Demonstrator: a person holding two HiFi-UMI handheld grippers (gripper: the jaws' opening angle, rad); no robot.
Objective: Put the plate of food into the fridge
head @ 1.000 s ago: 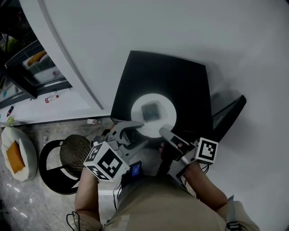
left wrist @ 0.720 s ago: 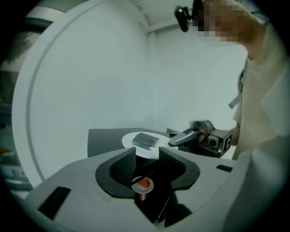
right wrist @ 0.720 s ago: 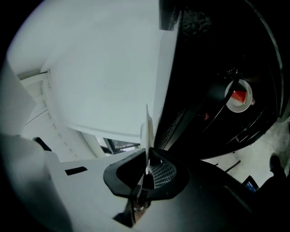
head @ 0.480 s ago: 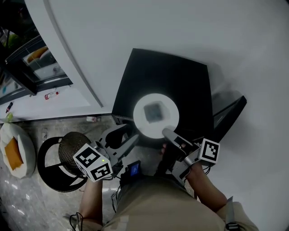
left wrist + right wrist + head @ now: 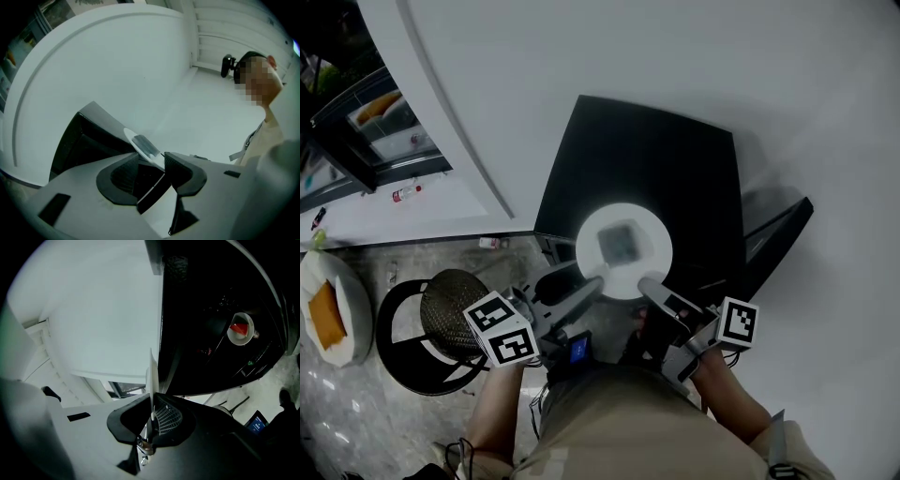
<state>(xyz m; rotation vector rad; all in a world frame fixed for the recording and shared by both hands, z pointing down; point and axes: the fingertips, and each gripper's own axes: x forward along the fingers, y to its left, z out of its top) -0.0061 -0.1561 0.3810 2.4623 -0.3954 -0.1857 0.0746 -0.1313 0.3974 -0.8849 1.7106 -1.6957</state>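
White panel: here it is, the white panel (image 5: 675,75) fills the top and right of the head view.
Counter: the black counter (image 5: 675,169) sits in the middle, right in front of the person.
Fridge: the open shelved compartment (image 5: 384,131) at the far left looks to me like the fridge. It is well apart from the plate.
Plate: the white plate (image 5: 591,267) is over the near edge of the counter. Whether it is lifted clear of the top, I cannot tell.
Food: 1 grey wrapped piece of food (image 5: 621,241) sits mid-plate, nothing spilled.
Right gripper: the right gripper (image 5: 152,411) is clamped on the plate's near rim, which shows edge-on between its pads.
Left gripper: the left gripper (image 5: 149,161) has its jaws standing apart at a middling width. The rim is just at their tips, with no pad pressing on it that I can see.
Done: 1 firm grasp on the plate, and that's it.
Left: the carry across to the fridge, a shelf and the release, so nearly the whole job by my reckoning.
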